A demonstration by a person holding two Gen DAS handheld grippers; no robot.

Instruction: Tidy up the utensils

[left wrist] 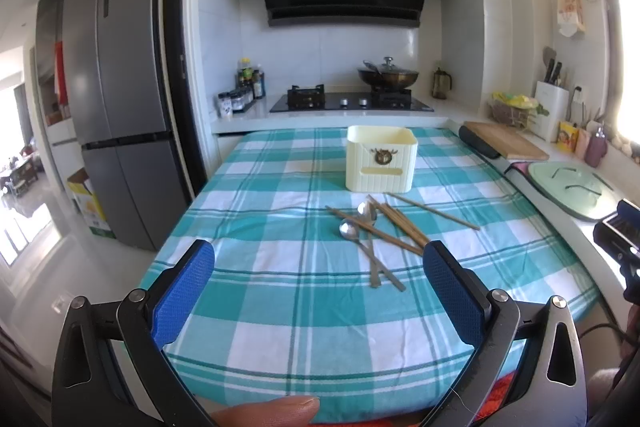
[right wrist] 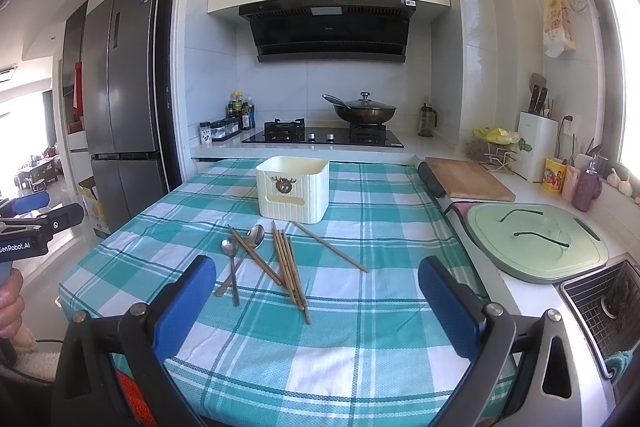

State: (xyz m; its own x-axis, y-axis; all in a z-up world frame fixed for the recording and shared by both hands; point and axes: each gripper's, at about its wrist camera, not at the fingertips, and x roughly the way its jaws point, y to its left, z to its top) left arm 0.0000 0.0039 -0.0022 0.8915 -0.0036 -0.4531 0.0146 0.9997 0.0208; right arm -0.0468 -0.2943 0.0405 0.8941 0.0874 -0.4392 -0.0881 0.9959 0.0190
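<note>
A cream utensil holder (left wrist: 381, 163) (right wrist: 293, 189) stands upright at the far middle of the teal checked tablecloth (left wrist: 280, 327) (right wrist: 360, 347). Just in front of it lie two metal spoons (left wrist: 349, 230) (right wrist: 229, 247) crossed with several wooden chopsticks (left wrist: 404, 227) (right wrist: 290, 267), one chopstick (right wrist: 330, 247) apart to the right. My left gripper (left wrist: 318, 267) hangs open above the near part of the table, short of the utensils. My right gripper (right wrist: 318, 279) is open too, with nothing between its blue pads (right wrist: 184, 307).
To the right, a counter holds a wooden cutting board (right wrist: 468, 179), a green lidded tray (right wrist: 536, 241) and a sink (right wrist: 608, 307). A stove with a wok (right wrist: 364, 113) stands behind the table, a fridge (right wrist: 124, 99) at left. A thumb (left wrist: 268, 411) shows below.
</note>
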